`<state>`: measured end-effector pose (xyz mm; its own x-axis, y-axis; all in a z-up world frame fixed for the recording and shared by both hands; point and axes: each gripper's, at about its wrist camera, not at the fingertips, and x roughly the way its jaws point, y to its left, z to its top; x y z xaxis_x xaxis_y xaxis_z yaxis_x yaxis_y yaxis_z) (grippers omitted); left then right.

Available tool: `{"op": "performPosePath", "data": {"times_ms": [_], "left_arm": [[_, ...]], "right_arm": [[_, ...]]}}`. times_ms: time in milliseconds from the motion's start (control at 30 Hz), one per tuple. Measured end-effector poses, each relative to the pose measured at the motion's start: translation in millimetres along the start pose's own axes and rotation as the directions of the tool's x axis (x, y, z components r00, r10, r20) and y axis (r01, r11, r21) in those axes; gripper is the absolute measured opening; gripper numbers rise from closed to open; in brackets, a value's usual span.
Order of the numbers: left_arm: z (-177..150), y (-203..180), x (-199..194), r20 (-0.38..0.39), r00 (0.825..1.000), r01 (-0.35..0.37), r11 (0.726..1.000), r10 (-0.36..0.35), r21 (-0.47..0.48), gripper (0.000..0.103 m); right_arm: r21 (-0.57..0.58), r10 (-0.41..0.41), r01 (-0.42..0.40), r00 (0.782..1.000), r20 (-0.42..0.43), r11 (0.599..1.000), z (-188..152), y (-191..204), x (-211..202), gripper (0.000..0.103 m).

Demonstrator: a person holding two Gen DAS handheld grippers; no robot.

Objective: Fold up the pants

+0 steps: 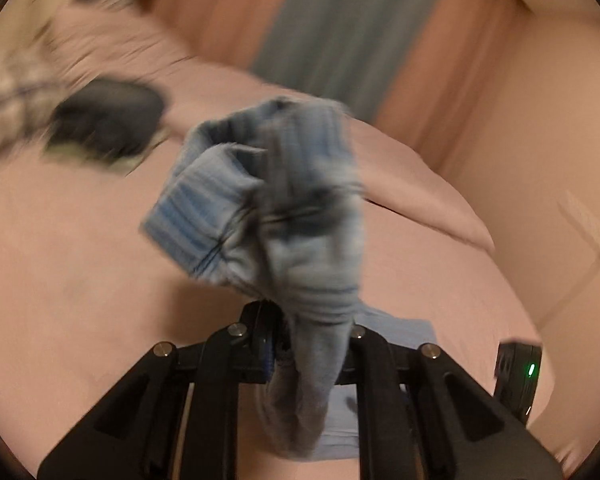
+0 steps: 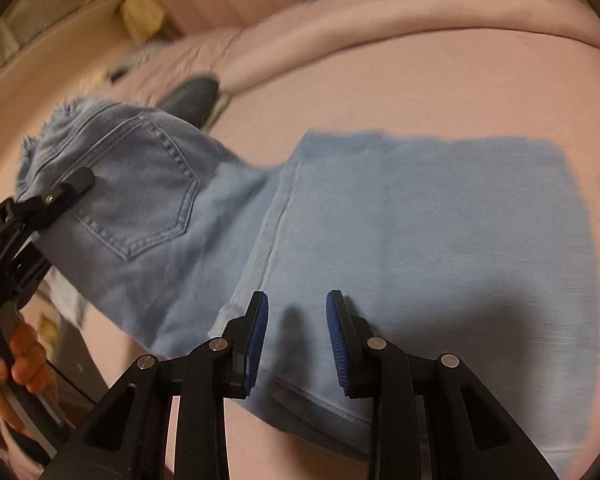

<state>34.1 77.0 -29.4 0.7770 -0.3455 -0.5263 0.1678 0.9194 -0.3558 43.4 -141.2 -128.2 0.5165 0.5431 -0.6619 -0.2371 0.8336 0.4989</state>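
Light blue jeans (image 2: 420,232) lie on a pink bed sheet (image 2: 420,92). The legs are spread flat to the right, and the waist part with a back pocket (image 2: 140,188) is lifted at the left. My left gripper (image 1: 312,320) is shut on a bunched part of the jeans (image 1: 284,200) and holds it above the bed. It also shows at the left of the right wrist view (image 2: 76,182), clamped on the raised waist part. My right gripper (image 2: 297,336) is open and empty, hovering just over the near edge of the flat legs.
A dark rounded object (image 1: 112,116) lies on the bed behind the jeans; it also shows in the right wrist view (image 2: 192,98). A plaid cloth (image 1: 16,80) is at the far left. Pink and grey curtains (image 1: 340,32) hang behind the bed.
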Motion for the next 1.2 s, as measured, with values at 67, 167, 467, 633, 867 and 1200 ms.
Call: {"op": "performPosePath", "data": {"times_ms": [67,167,467,633,867,1200], "left_arm": [[-2,-31,9,-0.027,0.999,0.034,0.997,-0.032,0.074,0.014],[-20,-81,31,-0.09,0.995,0.065,0.978,-0.048,0.2,0.015],[-106,-160,99,-0.268,0.96,0.064,0.859,0.087,0.508,0.029],[-97,-145,74,-0.297,0.953,0.1,0.859,0.063,0.503,0.068],[-111,-131,15,-0.274,0.96,0.192,0.856,-0.062,0.48,0.102],[-90,-39,32,-0.286,0.958,0.047,0.982,0.008,0.185,0.1]], "right_arm": [[0.073,0.011,-0.015,0.998,0.064,0.997,2,-21,-27,0.037],[0.22,0.007,-0.042,0.987,0.157,0.975,0,-63,-70,0.049],[0.529,0.138,-0.277,0.948,0.287,0.803,-36,-160,-113,0.052],[0.467,0.076,-0.195,0.962,0.262,0.862,-27,-141,-113,0.052],[0.224,0.044,-0.099,0.97,0.241,0.969,40,-78,-109,0.052],[-0.098,-0.269,0.262,0.961,-0.064,0.96,25,-48,-34,0.011]]}}
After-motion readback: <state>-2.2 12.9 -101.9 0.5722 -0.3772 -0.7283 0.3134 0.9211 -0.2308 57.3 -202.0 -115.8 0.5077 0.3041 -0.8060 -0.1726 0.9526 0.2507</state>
